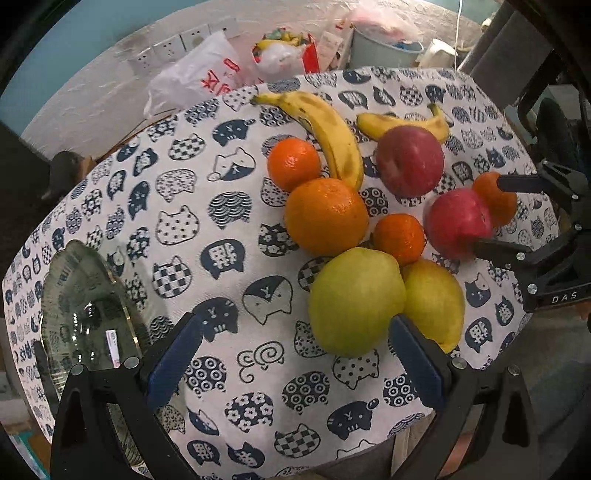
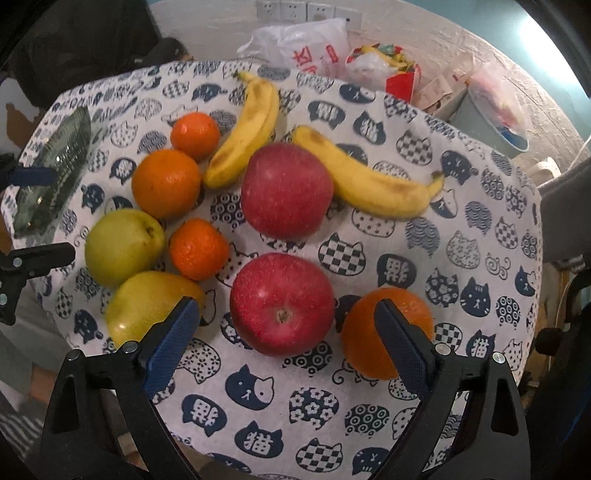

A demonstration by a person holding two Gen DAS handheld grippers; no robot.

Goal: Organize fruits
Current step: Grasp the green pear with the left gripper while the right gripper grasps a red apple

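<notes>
We see the fruit gathered on a round table point(image 2: 480, 236) under a white cloth printed with navy cat faces. Two red apples point(image 2: 282, 303) point(image 2: 287, 190) sit mid-table, smooth and speckled; the nearer apple shows its stem pit. Two yellow bananas point(image 2: 373, 181) point(image 2: 247, 129), brown-flecked, lie beyond them. Left of these cluster a large orange point(image 2: 166, 182), two small dimpled mandarins point(image 2: 195, 136) point(image 2: 198, 248), and two yellow-green pears point(image 2: 123, 246) point(image 2: 147, 306), the pears touching. Another orange point(image 2: 364, 332) rests apart at the near right. A ribbed glass plate point(image 1: 85, 314) stands at the table's left edge. Behind, white and red plastic bags point(image 2: 314, 48) and a pale bucket point(image 2: 487, 122) stand against a textured white wall with sockets point(image 2: 306, 11).

Our right gripper point(image 2: 288, 339) stands wide, blue ridged pads point(image 2: 171, 350) flanking the near apple without touching. Our left gripper point(image 1: 295, 354) is likewise spread and empty, one pad at the larger pear's edge.
</notes>
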